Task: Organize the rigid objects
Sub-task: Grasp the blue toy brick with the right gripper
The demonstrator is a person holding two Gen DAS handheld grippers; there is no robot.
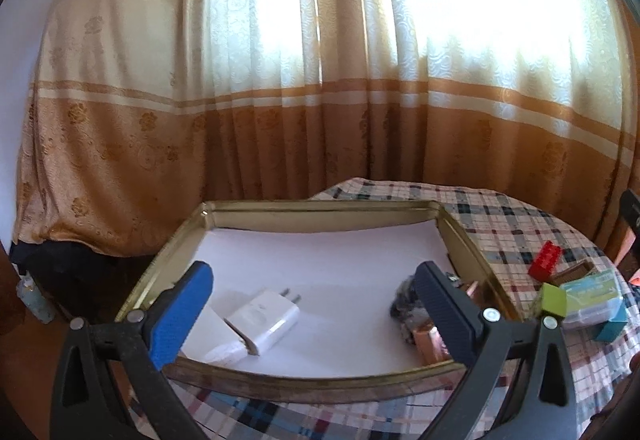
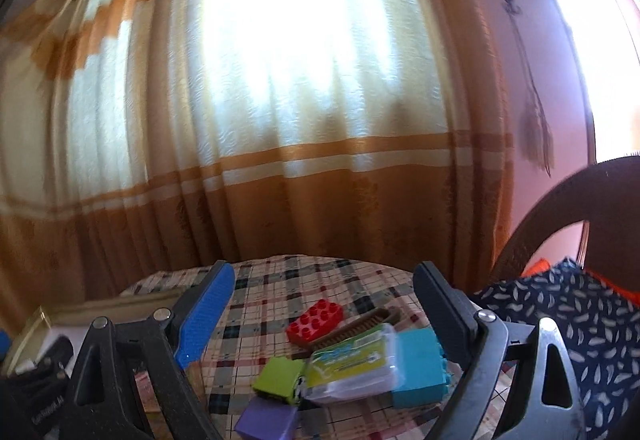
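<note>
Both the left gripper and right gripper gape empty; near the table's edge, the light, stiff red brick suits gripping across its flat sides.

My left tool has two long fingers on black plastic arms. One finger wears a bright blue bumpy pad. The other finger wears a dark navy bumpy pad. Round silver screws shine where the black arms join, and the arms have three-cornered holes cut in them. My right tool looks the same: a blue pad on one side, a dark pad on the other, black arms and silver screws.
</note>
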